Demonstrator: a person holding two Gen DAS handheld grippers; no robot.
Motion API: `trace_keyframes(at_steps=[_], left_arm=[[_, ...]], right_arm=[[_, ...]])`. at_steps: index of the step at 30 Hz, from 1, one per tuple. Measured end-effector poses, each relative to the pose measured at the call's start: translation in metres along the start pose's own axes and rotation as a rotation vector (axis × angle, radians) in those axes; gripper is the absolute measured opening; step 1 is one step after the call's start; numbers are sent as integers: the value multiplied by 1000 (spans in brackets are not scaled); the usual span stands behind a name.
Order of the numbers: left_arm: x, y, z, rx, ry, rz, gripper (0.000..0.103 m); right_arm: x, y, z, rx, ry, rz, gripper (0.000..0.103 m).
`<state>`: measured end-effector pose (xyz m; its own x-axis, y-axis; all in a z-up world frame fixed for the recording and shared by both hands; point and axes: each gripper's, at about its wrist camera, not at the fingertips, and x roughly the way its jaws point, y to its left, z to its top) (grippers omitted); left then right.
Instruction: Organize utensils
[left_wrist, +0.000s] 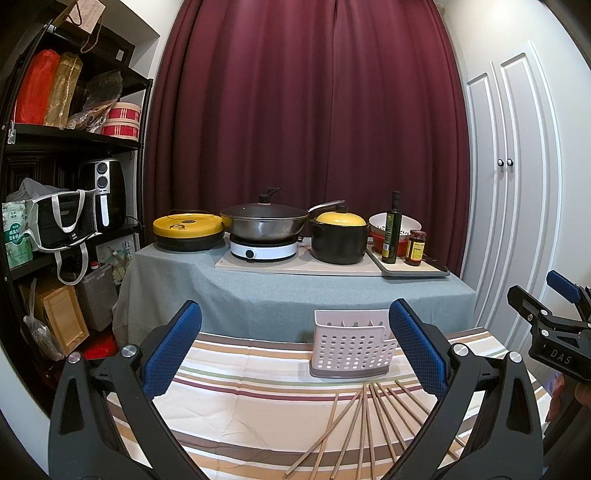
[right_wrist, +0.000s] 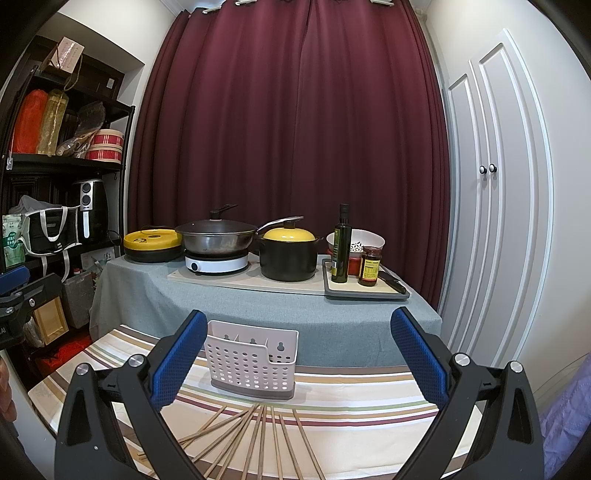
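Note:
A white perforated utensil holder (left_wrist: 352, 347) (right_wrist: 251, 365) stands upright and empty on the striped tablecloth (left_wrist: 240, 402) (right_wrist: 351, 406). Several wooden chopsticks (left_wrist: 364, 424) (right_wrist: 258, 439) lie fanned out on the cloth just in front of it. My left gripper (left_wrist: 295, 347) hovers open above the cloth, left of the chopsticks, holding nothing. My right gripper (right_wrist: 299, 354) is also open and empty, above the chopsticks with the holder near its left finger. The right gripper's black body (left_wrist: 546, 328) shows at the right edge of the left wrist view.
Behind the striped table stands a grey-covered table (left_wrist: 295, 295) with a yellow-lidded griddle (left_wrist: 188, 230), a wok on a hotplate (left_wrist: 264, 225), a black pot (left_wrist: 338, 238), an oil bottle (left_wrist: 392, 229) and a jar (left_wrist: 414, 248). A cluttered shelf (left_wrist: 66, 184) is at the left, white cupboard doors (left_wrist: 509, 166) at the right.

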<state>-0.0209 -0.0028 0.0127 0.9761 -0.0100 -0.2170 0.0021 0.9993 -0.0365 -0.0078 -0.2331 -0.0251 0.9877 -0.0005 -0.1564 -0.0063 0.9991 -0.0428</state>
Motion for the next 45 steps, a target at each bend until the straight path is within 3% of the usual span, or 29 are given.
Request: trace_keyframes(at_steps=[19, 26, 33, 40, 43, 45], left_arm=[[5, -13, -3, 9, 5, -5, 99], [26, -10, -19, 25, 34, -17, 99], [66, -6, -68, 65, 150, -45, 99], [103, 4, -145, 113, 316, -94, 99], [112, 7, -173, 141, 367, -122, 92], [118, 7, -191, 159, 396, -142, 81]], right_arm=[[0, 0, 1, -2, 2, 0, 97], [7, -1, -12, -10, 33, 2, 97], [31, -15, -47, -2, 127, 8, 97], [59, -32, -101, 50, 275, 13, 97], [66, -36, -123, 65, 318, 15, 97], [70, -37, -135, 69, 341, 20, 97]])
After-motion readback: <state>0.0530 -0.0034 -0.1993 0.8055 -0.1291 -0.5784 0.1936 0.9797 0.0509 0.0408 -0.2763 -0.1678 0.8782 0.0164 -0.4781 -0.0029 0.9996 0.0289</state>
